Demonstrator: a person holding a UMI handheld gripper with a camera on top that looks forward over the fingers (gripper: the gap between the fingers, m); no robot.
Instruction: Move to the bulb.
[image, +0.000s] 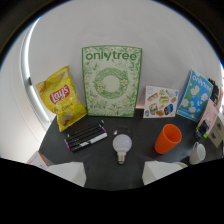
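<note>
The gripper (113, 172) is spread wide and holds nothing — its two pale fingertips (67, 172) stand well apart over the dark tabletop (140, 131). Just ahead of them, centred on the gap, lies the bulb (121, 146), its white globe pointing away and its metal base toward the fingers, touching neither. Left of the bulb lies a bundle of black markers (86, 137); right of it an orange cup (168, 138) lies tipped on its side. Beyond these — a yellow Lay's chip bag (60, 97), a green-and-white onlytree package (111, 81) standing upright, a small picture card (160, 102) and a blue packet (195, 95).
</note>
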